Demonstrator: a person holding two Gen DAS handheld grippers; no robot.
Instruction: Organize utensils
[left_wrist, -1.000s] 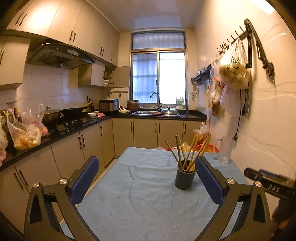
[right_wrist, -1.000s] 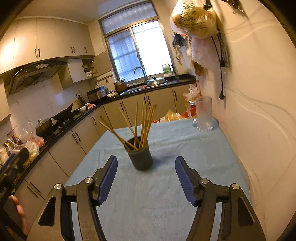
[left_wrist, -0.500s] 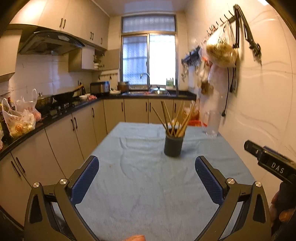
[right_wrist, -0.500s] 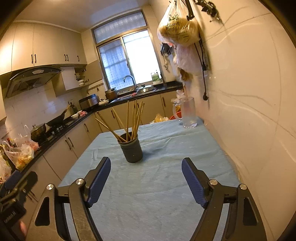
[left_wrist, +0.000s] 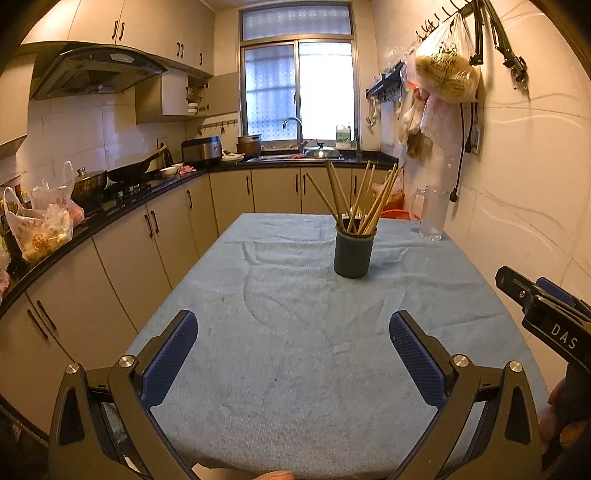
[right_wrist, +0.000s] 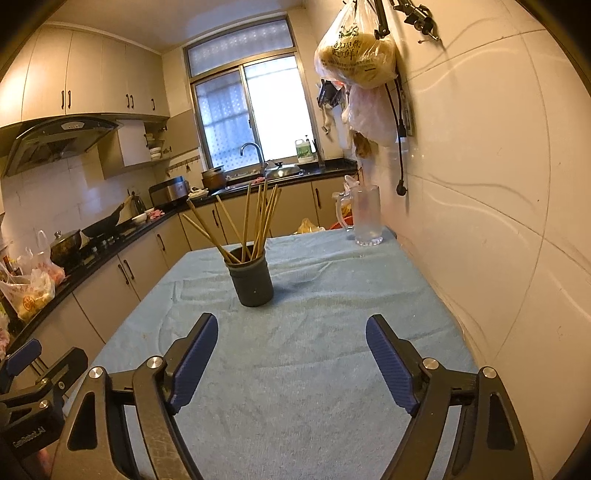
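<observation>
Dark cup (right_wrist: 251, 278) of chopsticks (right_wrist: 255, 225) mid-table, upright, sticks fanned upward. Right gripper (right_wrist: 291, 360) nearer, cup ahead slightly left, jaws opening, empty. Left gripper (left_wrist: 293, 360) wide, empty; cup ahead right.

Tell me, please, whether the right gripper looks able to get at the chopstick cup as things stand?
Probably yes. The cup stands upright on the cloth, ahead of the right gripper and slightly left, with only bare cloth between. Its jaws are opening, nothing between them. The pitcher stands well clear.
</observation>
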